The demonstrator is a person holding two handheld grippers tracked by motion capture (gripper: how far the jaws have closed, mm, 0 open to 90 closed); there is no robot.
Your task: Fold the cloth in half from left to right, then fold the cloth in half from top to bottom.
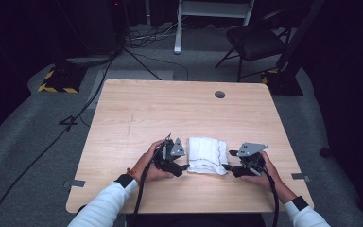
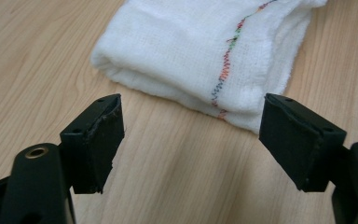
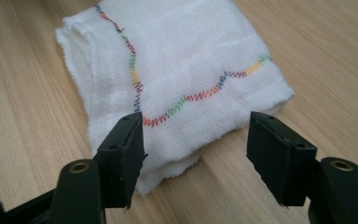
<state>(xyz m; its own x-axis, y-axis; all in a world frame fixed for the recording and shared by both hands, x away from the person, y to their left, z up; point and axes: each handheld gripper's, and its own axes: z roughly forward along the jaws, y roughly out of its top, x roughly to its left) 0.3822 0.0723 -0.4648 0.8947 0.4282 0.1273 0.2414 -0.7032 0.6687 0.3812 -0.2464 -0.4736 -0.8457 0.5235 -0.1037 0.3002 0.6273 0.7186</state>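
1. Near the table's [image 1: 137,104] front edge, in the high view, a folded white cloth [image 1: 208,155] lies flat on the wood, roughly midway between the left and right edges. The left gripper [image 1: 182,166] sits just beside its left side, the right gripper [image 1: 228,166] just beside its right side, each held by a hand.
2. Left gripper view: the left gripper [image 2: 191,135] has its jaws spread wide with bare wood between them; the cloth [image 2: 186,46], crossed by a line of coloured stitching [image 2: 226,60], lies just ahead, untouched.
3. Right gripper view: the right gripper [image 3: 196,140] stands wide open; the cloth's [image 3: 182,65] near corner lies between the jaws, unpinched.
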